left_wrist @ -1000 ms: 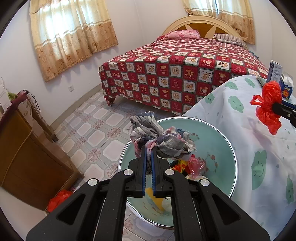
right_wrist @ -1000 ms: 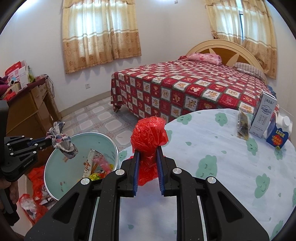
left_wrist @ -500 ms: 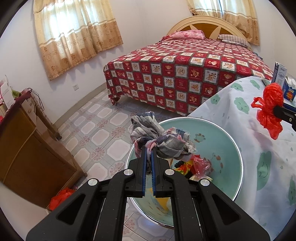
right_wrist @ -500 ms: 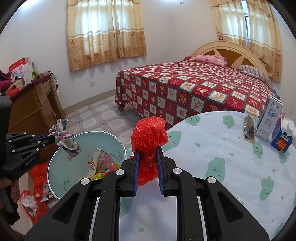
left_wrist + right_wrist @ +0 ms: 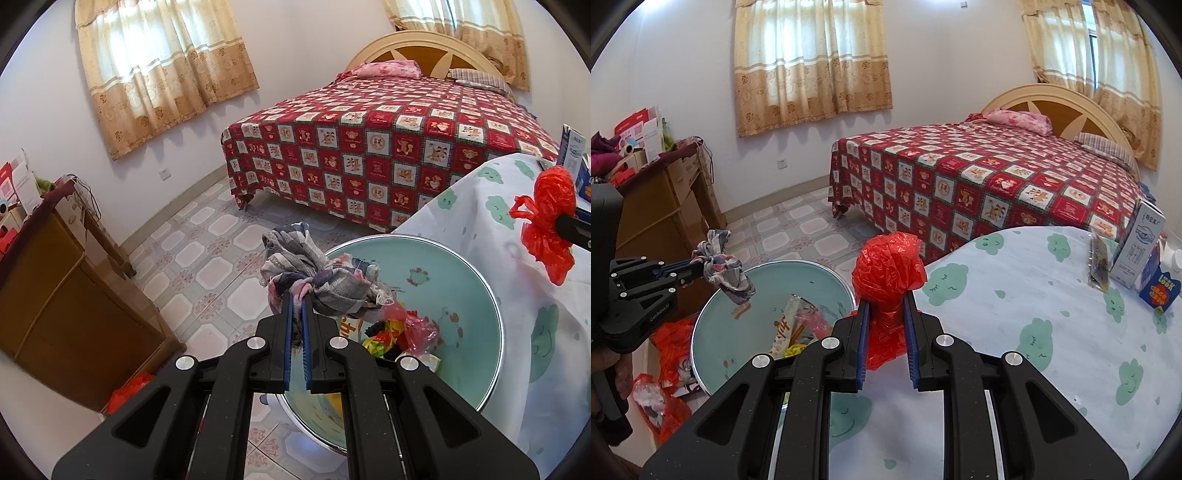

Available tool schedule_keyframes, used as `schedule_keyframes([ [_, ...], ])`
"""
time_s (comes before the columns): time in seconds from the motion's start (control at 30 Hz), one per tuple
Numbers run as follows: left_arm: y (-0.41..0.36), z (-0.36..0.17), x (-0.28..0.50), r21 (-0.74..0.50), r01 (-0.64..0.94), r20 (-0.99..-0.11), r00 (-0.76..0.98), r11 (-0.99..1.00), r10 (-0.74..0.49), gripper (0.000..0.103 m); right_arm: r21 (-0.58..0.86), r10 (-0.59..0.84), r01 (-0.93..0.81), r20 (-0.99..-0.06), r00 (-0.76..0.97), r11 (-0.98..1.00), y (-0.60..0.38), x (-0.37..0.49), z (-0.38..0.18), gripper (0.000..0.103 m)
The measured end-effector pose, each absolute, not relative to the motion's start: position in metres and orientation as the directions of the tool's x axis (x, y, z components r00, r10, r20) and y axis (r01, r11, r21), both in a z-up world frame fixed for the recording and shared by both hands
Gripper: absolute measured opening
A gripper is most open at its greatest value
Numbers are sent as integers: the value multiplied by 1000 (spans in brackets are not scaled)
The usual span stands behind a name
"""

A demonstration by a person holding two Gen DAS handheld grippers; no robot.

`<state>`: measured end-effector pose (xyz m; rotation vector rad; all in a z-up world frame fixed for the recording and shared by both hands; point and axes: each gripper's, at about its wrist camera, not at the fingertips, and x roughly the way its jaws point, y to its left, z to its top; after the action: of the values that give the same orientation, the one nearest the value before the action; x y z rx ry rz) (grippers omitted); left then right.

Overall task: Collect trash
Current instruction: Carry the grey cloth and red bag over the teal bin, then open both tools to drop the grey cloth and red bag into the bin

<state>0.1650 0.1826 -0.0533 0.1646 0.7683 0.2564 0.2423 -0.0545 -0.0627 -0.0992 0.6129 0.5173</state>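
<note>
A: Our left gripper (image 5: 296, 306) has its jaws pinched nearly together on a knotted plaid rag (image 5: 321, 275). The bundle sticks out past the fingertips and hangs over the near rim of the pale green basin (image 5: 495, 317) on the floor, above the trash in it.

B: And our right gripper (image 5: 885, 306) is clamped on a crumpled red plastic bag (image 5: 888, 269). The bag's bulb sits above the pads and its tail dangles between them, over the edge of the table with the cloud-print cloth (image 5: 1015, 295).

A: So what could go wrong? The rag hangs toward the rim, not the middle. If we let go here, we judge it could catch the edge and slide onto the tiled floor (image 5: 207, 254).

B: The bag worries us more. It is light and springy, and it is not over the basin at all. Released now, it would land on the cloth or drift down between table and basin.

A: There are wrappers (image 5: 786, 325) piled in the basin too; a rag dropped on them may roll.

B: As for pose, both tools point forward and downward. The left reaches out over the basin from its left side. The right hovers above the table's near edge, with the basin below and to its left.
</note>
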Motion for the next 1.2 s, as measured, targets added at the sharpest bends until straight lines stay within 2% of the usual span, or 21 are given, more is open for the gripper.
schedule_keyframes([
  [1.2,195,-54,168,230,-206,-663,682,951,308,5,51,465,-539,-579,670,841,-30,242,-59,18],
])
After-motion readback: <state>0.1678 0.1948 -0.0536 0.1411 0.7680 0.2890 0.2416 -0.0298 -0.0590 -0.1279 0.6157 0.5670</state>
